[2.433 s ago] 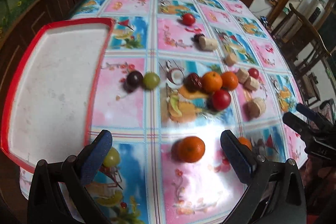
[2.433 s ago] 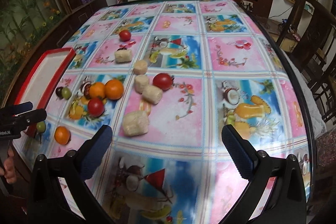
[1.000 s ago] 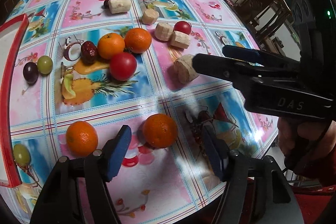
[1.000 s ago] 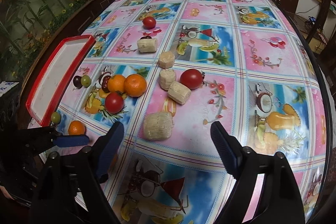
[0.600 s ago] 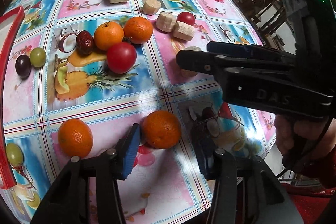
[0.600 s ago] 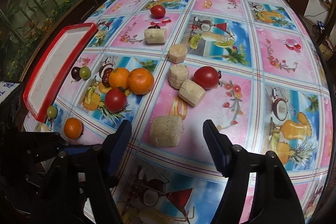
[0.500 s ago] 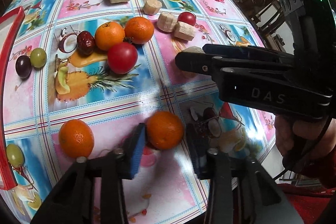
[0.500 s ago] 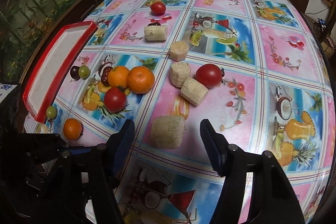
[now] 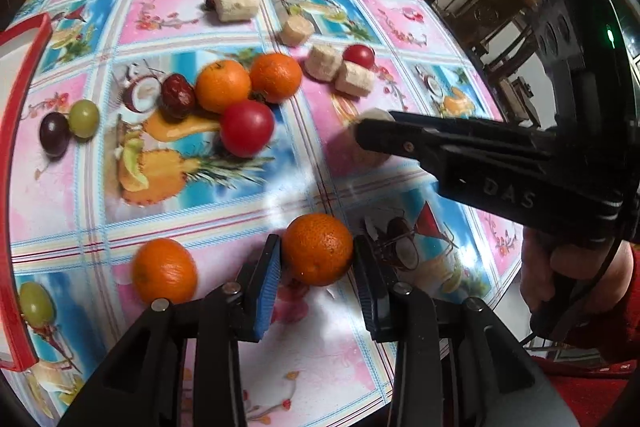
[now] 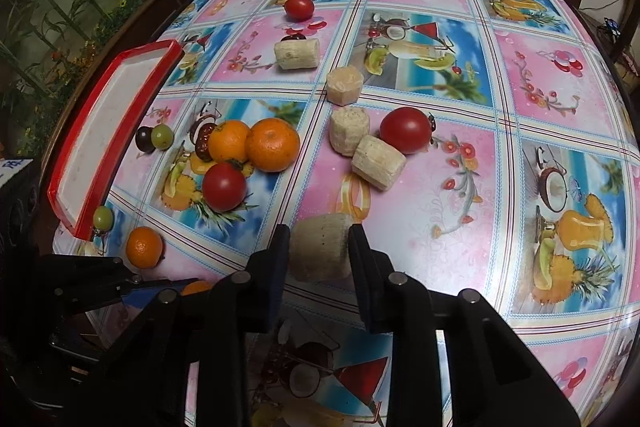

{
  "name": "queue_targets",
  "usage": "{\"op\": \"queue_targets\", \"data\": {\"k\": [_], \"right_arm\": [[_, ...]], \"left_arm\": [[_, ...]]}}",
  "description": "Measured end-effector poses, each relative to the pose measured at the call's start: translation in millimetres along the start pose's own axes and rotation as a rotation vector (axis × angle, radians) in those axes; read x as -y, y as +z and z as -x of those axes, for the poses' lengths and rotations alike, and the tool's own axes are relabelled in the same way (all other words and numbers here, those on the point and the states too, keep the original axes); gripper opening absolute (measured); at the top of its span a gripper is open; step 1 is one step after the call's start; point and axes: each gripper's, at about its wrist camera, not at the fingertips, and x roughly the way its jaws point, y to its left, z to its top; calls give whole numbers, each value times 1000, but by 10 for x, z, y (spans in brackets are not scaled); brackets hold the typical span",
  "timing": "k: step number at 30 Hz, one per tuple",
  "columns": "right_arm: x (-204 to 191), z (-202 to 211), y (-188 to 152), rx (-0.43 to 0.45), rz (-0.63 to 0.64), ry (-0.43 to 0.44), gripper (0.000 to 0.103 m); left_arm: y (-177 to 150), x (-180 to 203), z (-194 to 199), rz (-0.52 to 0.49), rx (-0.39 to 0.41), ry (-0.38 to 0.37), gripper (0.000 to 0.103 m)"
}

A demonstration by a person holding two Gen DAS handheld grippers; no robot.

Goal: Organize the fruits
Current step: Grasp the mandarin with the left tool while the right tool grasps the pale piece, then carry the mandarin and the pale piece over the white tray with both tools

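My left gripper (image 9: 316, 269), its jaws closed in, clamps a mandarin orange (image 9: 318, 249) near the table's front edge, pads pressing both sides. My right gripper (image 10: 318, 251), jaws just drawn together, grips a pale peeled banana chunk (image 10: 318, 251) resting on the fruit-print tablecloth (image 10: 420, 195). A second mandarin (image 9: 164, 270) lies just left of the held one. The red-rimmed tray (image 10: 116, 83) sits at the far left, a green grape (image 10: 103, 217) touching its corner.

Raised letters "DAS" on the black body of the right gripper (image 9: 362, 131), no other legible text
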Motion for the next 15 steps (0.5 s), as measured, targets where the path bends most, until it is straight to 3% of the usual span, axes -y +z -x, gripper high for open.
{"op": "queue_targets", "data": {"k": [7, 15], "right_arm": [[-46, 150, 21, 31, -12, 16, 32], [-332, 255, 187, 78, 16, 51, 32]], "left_arm": [[67, -301, 322, 85, 86, 12, 35], [104, -700, 791, 178, 205, 82, 35]]}}
